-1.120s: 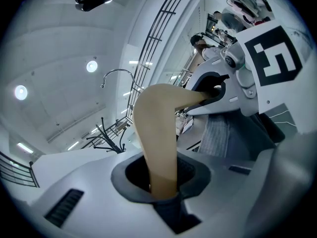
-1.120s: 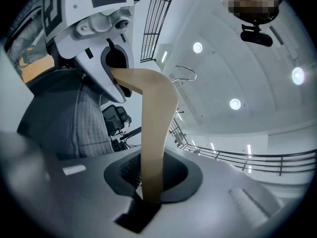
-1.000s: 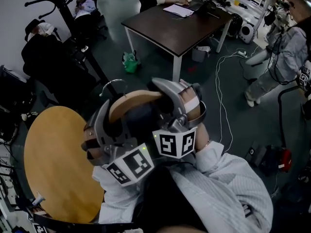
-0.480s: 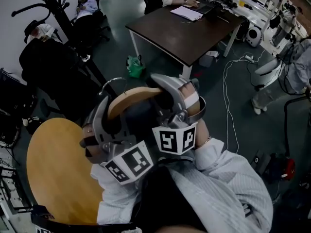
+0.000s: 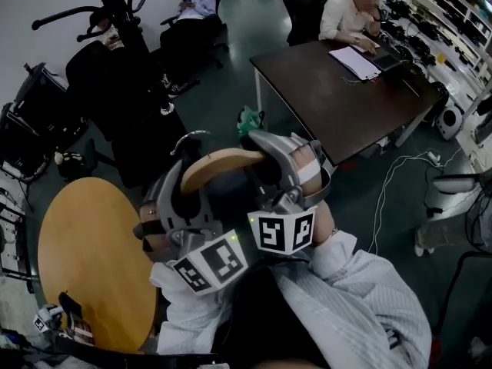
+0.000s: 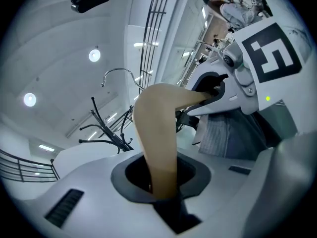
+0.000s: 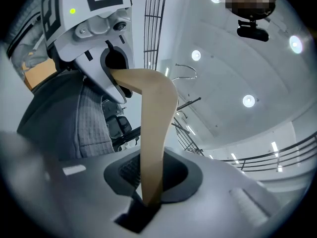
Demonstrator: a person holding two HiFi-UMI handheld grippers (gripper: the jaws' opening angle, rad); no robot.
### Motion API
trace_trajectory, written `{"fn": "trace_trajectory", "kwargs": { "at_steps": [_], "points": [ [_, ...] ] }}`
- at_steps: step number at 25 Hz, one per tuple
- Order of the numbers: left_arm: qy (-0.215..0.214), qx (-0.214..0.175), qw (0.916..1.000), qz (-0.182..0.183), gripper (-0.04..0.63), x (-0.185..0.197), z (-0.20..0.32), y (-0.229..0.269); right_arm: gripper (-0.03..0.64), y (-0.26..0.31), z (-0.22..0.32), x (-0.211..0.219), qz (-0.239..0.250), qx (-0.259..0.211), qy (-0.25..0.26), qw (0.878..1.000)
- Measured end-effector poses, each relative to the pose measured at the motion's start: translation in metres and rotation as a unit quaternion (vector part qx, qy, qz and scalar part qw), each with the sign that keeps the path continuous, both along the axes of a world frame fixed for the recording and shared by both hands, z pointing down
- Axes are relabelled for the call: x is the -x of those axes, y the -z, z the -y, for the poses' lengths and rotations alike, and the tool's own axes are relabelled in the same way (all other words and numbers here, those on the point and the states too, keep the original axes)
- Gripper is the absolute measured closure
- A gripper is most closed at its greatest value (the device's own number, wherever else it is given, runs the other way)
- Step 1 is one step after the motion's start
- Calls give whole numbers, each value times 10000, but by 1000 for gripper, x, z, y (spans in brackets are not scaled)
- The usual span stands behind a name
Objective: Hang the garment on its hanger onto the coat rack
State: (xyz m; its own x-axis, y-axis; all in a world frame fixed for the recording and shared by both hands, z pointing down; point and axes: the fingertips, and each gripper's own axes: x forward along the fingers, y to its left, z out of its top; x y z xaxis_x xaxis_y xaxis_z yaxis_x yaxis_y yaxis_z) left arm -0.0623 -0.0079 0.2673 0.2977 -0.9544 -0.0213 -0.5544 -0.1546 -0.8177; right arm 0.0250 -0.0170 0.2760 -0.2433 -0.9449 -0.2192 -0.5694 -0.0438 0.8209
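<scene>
A wooden hanger with a metal hook carries a dark garment, raised close under the head camera. My left gripper is shut on the hanger's left arm, and my right gripper is shut on its right arm. In the left gripper view the wooden arm runs up out of the left gripper. The hook and the black coat rack show behind it. In the right gripper view the right gripper clamps the other arm. The coat rack stands at the upper left.
Dark coats hang on the rack, with a black chair beside it. A round wooden table lies at the lower left. A dark desk with a seated person is at the right; cables trail on the floor.
The head view has swung: rack, desk and floor have slid right and down in the picture. Both grippers and the hanger keep their place and grip.
</scene>
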Motion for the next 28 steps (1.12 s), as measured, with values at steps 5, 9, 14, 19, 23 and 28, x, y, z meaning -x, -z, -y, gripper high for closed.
{"fn": "trace_trajectory", "kwargs": {
  "at_steps": [5,9,14,19,23,28],
  "points": [
    [593,34,9981,-146,532,-22,39,12,560,14,50,-20,-128,11,628,9979],
    [974,90,9950,-221,532,-33,56,-2,555,4,74,-30,-211,0,1030,9945],
    [1293,240,9909,-271,532,-33,88,-14,549,-6,111,-28,-233,132,1337,9907],
    [1441,234,9890,-242,532,-15,136,-10,546,-3,161,-10,-201,117,1478,9887],
    [1424,48,9896,-210,532,0,181,6,548,13,205,4,-164,-61,1439,9894],
    [1371,-172,9902,-177,532,19,231,22,546,29,255,23,-105,-307,1384,9898]
  ]
}}
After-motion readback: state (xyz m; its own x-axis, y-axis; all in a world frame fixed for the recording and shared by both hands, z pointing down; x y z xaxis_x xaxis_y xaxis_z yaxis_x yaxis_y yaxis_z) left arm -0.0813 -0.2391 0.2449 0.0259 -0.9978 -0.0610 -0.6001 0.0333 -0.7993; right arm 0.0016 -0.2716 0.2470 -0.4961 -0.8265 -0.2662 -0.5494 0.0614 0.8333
